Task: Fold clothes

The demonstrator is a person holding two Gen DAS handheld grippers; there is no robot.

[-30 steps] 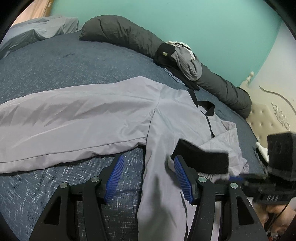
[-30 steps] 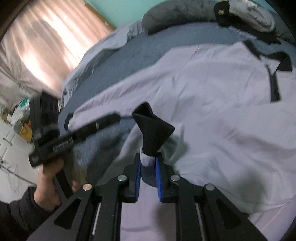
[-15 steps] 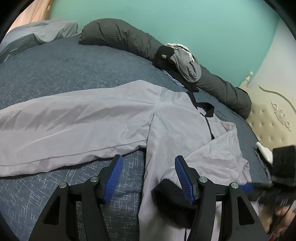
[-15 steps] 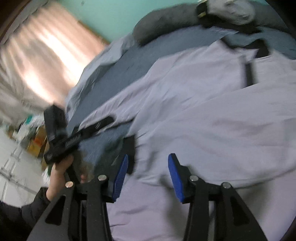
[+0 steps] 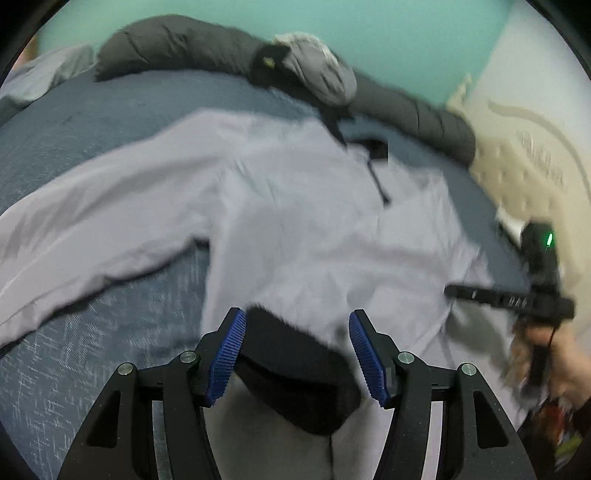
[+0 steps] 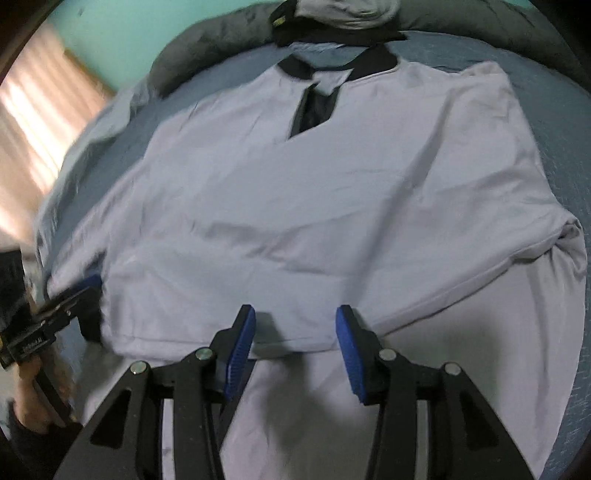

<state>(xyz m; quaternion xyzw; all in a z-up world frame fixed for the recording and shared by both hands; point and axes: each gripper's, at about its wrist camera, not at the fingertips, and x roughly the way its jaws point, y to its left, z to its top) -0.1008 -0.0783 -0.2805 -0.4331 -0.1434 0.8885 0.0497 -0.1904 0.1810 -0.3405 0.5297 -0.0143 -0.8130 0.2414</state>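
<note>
Lying flat on the blue bed (image 6: pixel 561 122), a pale grey shirt (image 6: pixel 332 192) is seen with one sleeve folded across its body. The black cuff (image 5: pixel 295 373) is framed between the spread, non-gripping jaws of the left hand-held gripper (image 5: pixel 297 354). The right hand-held gripper (image 6: pixel 295 347) is held open over the hem, grasping nothing.

A pale lilac-grey jacket (image 6: pixel 332 206) with black collar (image 6: pixel 373 61) and black cuff (image 5: pixel 295 373) is lying across a dark blue flecked bedspread (image 5: pixel 92 369), while a charcoal bolster (image 5: pixel 177 44) is resting against a turquoise wall (image 5: pixel 388 33).
</note>
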